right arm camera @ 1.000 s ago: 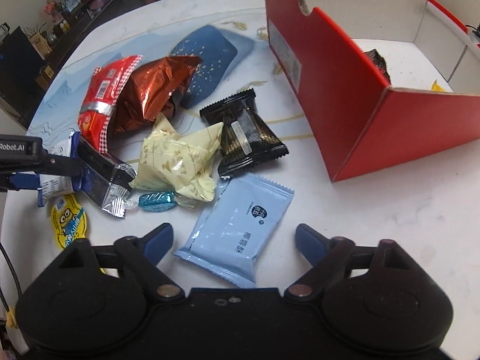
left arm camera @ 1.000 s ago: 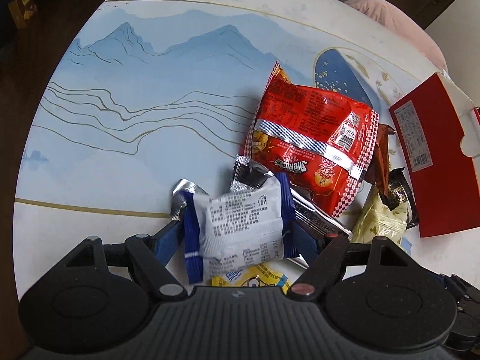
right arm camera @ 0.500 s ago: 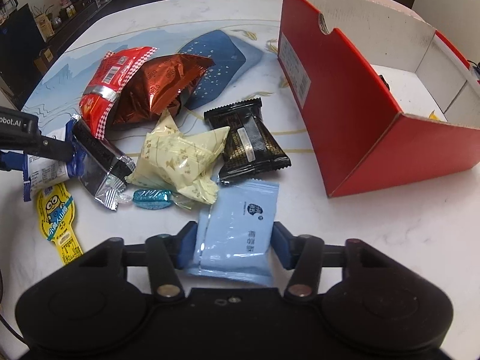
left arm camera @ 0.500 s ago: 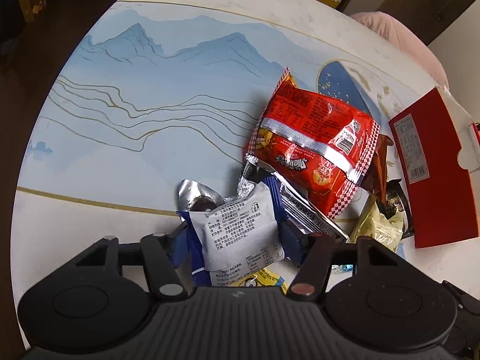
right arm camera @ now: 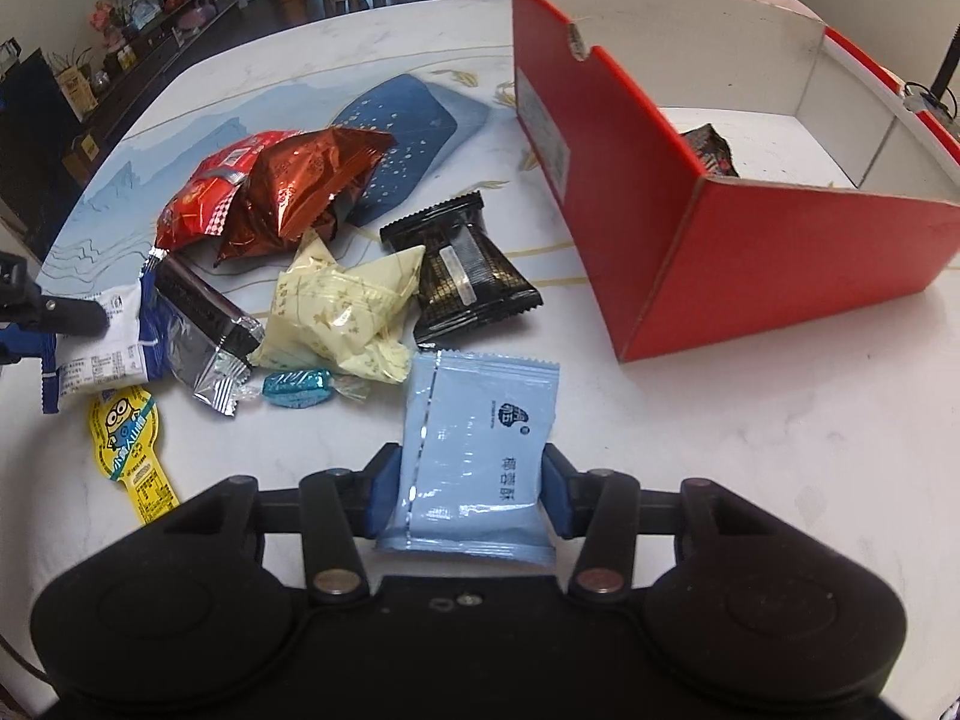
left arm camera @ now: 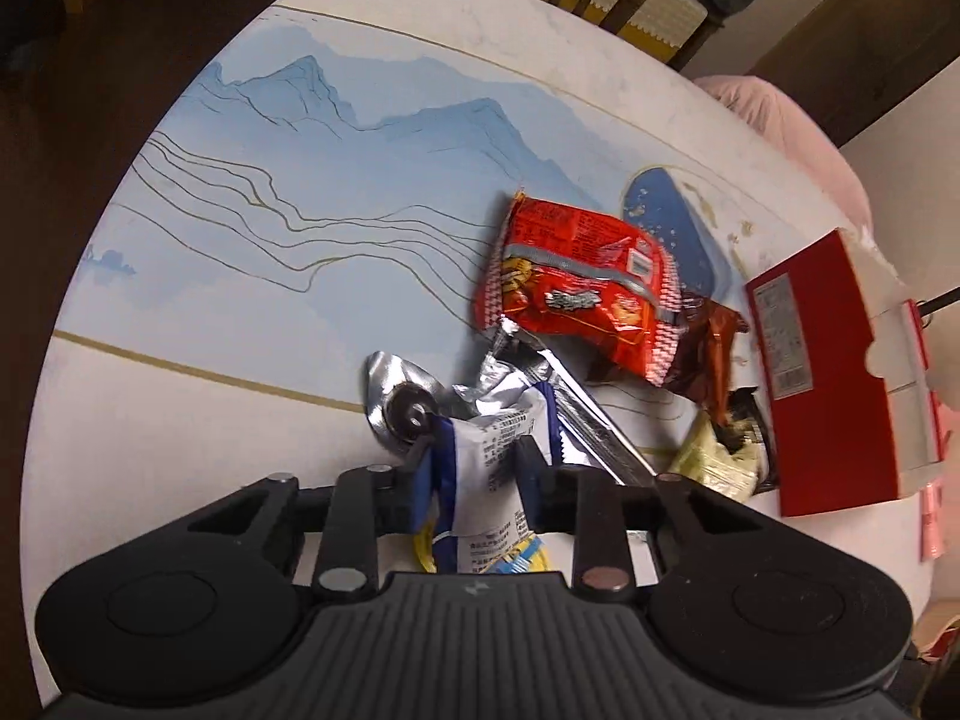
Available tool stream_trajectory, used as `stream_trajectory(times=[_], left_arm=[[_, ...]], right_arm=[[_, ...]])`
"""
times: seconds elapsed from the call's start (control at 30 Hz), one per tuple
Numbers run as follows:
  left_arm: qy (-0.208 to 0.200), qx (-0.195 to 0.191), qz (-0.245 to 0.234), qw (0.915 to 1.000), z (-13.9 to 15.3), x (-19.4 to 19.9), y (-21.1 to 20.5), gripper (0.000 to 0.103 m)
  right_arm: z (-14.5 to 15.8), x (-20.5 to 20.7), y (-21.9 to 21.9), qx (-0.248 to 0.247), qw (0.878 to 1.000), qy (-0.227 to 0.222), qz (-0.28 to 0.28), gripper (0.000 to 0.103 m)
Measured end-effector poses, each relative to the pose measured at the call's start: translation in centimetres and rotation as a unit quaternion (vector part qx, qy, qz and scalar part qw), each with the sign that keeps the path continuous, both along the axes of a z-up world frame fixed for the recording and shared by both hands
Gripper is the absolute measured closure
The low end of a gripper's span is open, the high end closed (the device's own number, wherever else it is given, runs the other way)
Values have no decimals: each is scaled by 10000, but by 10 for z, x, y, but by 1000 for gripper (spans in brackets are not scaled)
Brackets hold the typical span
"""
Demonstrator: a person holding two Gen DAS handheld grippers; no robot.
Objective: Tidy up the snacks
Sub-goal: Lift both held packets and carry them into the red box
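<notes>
Snacks are mostly still loose on the counter (right arm camera: 750, 420), so the sorting looks barely begun. The open red cardboard box (right arm camera: 780, 252) at the far right holds only one dark wrapped piece (right arm camera: 711, 150) that can be seen.

Two packets are in hand. The right hand-held gripper (right arm camera: 468, 489) has its blue pads pressed on either side of a flat pale-blue foil packet (right arm camera: 474, 450), near the front and apart from the heap. The left hand-held gripper (left arm camera: 477, 474) is closing on a white-and-blue wrapped snack (left arm camera: 489, 456), which crumples between its pads at the near left.

Left on the counter are a red crisp bag (right arm camera: 204, 198), a copper-brown foil pouch (right arm camera: 306, 186), a cream patterned packet (right arm camera: 342, 312), a black packet (right arm camera: 468, 267), a dark silver-ended bar (right arm camera: 198, 324), a teal sweet (right arm camera: 297, 389) and a yellow cartoon-printed tag (right arm camera: 129, 438). By my judgement, nearly every item still has to go into the box.
</notes>
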State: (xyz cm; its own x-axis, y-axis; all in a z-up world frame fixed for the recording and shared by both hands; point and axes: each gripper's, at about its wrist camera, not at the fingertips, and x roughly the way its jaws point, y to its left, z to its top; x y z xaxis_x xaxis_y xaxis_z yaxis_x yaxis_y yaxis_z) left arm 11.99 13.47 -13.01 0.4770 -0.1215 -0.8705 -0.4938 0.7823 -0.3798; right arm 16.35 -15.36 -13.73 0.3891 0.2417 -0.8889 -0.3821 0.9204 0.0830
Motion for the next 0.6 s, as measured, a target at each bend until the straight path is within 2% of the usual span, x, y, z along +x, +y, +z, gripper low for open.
stream_trajectory(times=[0.17,0.3,0.6], left_arm=[[-242,98,-19,9997,16,-10,-8,85],[-313,301,-58,9990,27,-13,-15,86],[-555,457,-284,9970,55,-24,-30,86]], right_arm=[[9,-7,-4,121,9999,-87,4,56],[21,-13,-9,255,9995,-193,5,56],[69,-20,-32,513,9959,-734,110,56]])
